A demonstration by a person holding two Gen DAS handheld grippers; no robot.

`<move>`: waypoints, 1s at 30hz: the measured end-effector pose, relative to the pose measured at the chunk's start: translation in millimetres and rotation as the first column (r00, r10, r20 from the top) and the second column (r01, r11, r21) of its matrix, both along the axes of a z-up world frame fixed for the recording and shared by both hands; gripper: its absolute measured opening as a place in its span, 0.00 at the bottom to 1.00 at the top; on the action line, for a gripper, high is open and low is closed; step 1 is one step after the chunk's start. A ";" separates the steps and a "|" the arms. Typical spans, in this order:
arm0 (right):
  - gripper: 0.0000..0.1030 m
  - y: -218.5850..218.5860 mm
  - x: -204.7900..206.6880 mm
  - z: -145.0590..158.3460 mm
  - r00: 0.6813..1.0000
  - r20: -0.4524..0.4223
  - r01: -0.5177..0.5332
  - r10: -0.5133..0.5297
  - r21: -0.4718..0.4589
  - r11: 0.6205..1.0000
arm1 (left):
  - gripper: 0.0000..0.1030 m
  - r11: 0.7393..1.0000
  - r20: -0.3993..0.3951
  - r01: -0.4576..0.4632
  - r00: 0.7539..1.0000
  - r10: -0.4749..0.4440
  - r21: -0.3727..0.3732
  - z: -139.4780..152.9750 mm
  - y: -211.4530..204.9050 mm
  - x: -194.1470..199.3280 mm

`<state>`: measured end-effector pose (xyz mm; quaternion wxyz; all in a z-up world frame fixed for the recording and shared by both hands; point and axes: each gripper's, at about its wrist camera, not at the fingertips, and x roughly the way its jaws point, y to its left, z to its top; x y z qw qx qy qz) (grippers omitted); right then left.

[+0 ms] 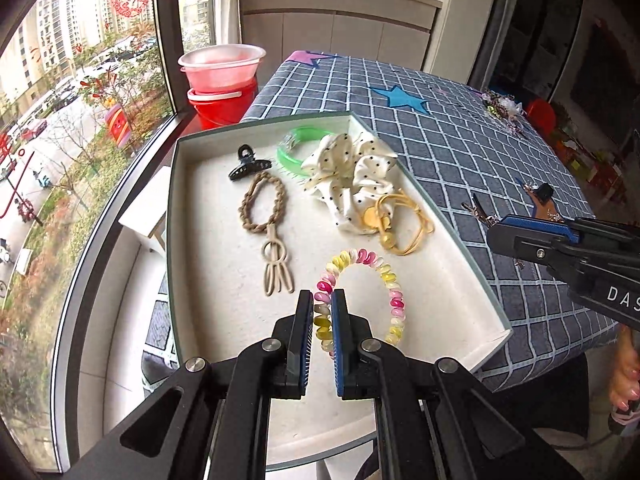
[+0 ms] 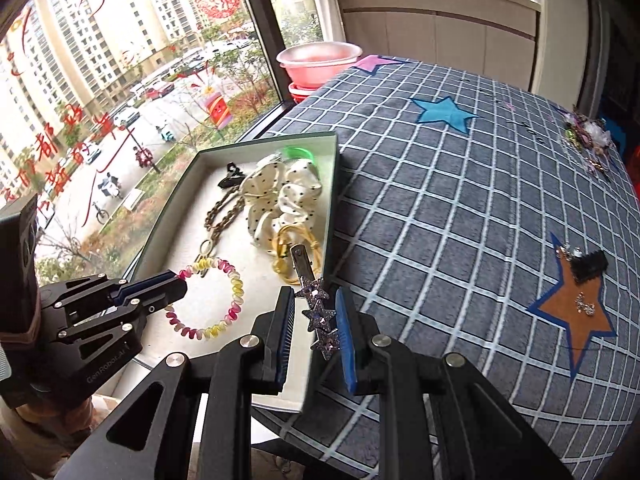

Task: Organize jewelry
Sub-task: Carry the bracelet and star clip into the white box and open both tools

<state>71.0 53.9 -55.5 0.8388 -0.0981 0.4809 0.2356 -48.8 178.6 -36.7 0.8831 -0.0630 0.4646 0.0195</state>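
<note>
A shallow white tray (image 1: 208, 240) with a green rim sits at the table's left edge. In it lie a black claw clip (image 1: 248, 165), a braided tan hair tie (image 1: 262, 208), a green bangle (image 1: 296, 152), a polka-dot scrunchie (image 1: 352, 176), a yellow elastic (image 1: 400, 220) and a pink-yellow coil hair tie (image 1: 372, 284). My left gripper (image 1: 322, 304) straddles the coil's near side, jaws narrowly apart around it. My right gripper (image 2: 314, 308) holds a purple star hair clip (image 2: 320, 312) over the tray's right rim (image 2: 332, 216); its jaws look partly apart.
A blue checked cloth (image 2: 440, 220) with star patches covers the table. Small jewelry pieces and a black clip (image 2: 586, 268) lie on the orange star. More trinkets (image 2: 588, 140) sit at the far right edge. Pink and red basins (image 1: 220, 76) stand by the window.
</note>
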 end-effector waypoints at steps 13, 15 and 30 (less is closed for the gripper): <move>0.22 46.3 0.3 -52.3 0.991 -0.119 -0.077 0.069 -0.068 0.995 | 0.16 0.999 -0.057 -0.033 0.998 0.033 0.005 -24.3 19.5 1.7; 0.22 47.0 2.4 -57.8 0.990 -0.127 -0.071 0.060 -0.080 0.994 | 0.16 0.999 -0.062 -0.034 0.998 0.034 0.007 -26.7 21.4 3.3; 0.22 59.7 32.0 -67.3 0.997 -0.082 -0.023 0.012 -0.143 0.989 | 0.16 0.999 -0.051 -0.027 0.998 0.030 0.042 -31.5 33.2 28.6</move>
